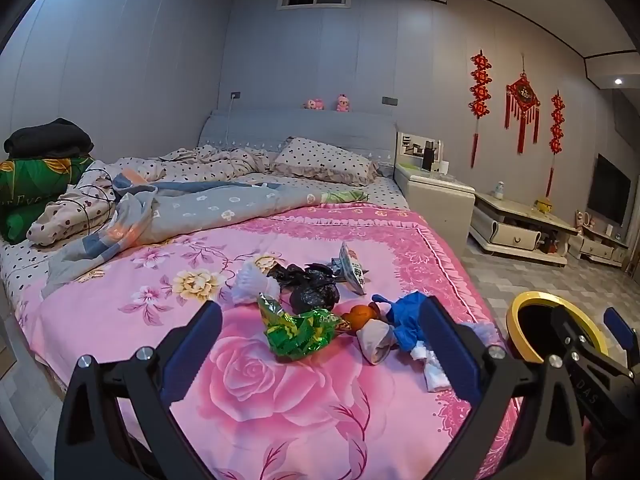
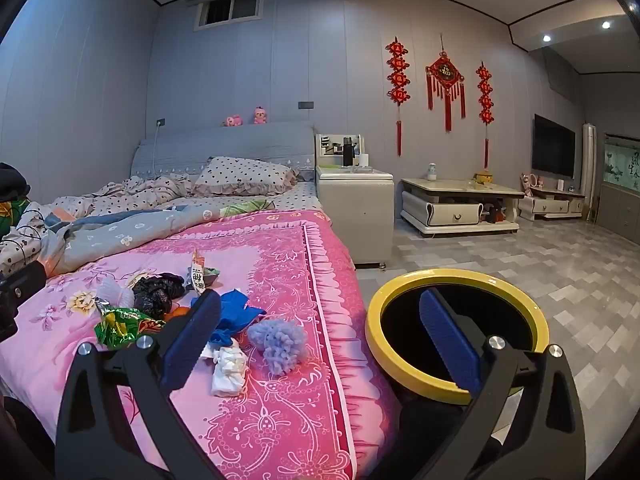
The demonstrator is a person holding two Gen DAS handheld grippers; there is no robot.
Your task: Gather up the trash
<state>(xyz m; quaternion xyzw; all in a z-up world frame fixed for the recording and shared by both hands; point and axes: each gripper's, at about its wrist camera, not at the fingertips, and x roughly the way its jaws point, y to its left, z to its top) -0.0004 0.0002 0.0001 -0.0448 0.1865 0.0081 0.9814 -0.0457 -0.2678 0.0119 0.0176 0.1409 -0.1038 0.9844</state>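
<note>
Hovering above a pink flowered bed (image 1: pixel 132 304), the left tongs (image 1: pixel 320 344) and right tongs (image 2: pixel 320 332) both stand spread wide and empty. A heap of trash (image 1: pixel 316 312) lies on the bedspread, a yellow-rimmed bin (image 2: pixel 404 360) just beside the bed's edge.

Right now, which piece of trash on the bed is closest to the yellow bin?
The fluffy lavender-blue puff, alone near the pink quilt's edge; other scraps lie farther in.
</note>
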